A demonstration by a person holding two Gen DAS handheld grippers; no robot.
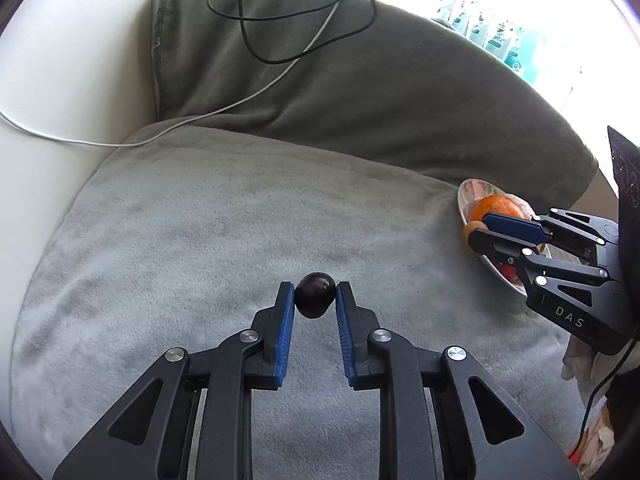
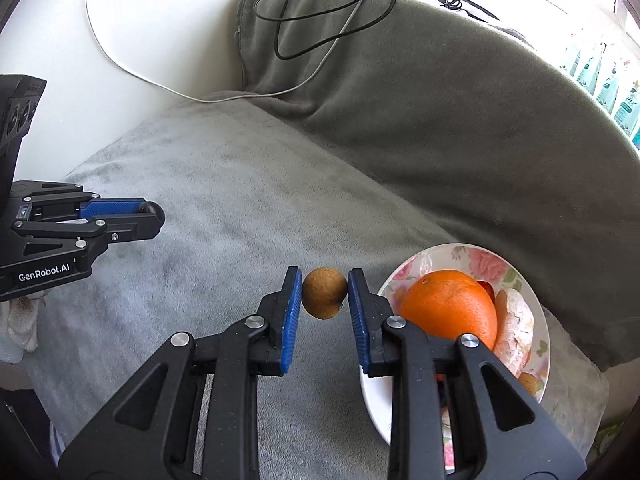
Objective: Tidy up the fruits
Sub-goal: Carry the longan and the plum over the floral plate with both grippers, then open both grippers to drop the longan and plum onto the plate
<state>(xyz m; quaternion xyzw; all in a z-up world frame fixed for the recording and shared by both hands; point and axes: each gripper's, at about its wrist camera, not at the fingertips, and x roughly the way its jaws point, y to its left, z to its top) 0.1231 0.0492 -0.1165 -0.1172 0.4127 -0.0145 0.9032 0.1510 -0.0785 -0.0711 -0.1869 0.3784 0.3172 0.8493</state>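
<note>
My left gripper (image 1: 315, 295) is shut on a small dark purple fruit (image 1: 315, 294), held just above the grey cushion (image 1: 200, 232). In the right wrist view the same left gripper (image 2: 154, 214) comes in from the left edge. My right gripper (image 2: 324, 293) is shut on a small brown round fruit (image 2: 324, 293), just left of a flowered plate (image 2: 444, 256). The plate holds a large orange (image 2: 448, 306), a peeled pale citrus piece (image 2: 516, 326) and other small fruits partly hidden by my fingers. In the left wrist view the right gripper (image 1: 476, 230) hangs over that plate (image 1: 466, 196).
A darker grey cushion (image 1: 360, 92) rises behind the seat, with black and white cables (image 1: 280, 52) lying over it. A white armrest (image 1: 60, 80) borders the left side. Bottles (image 1: 500, 36) stand by a bright window at the far right.
</note>
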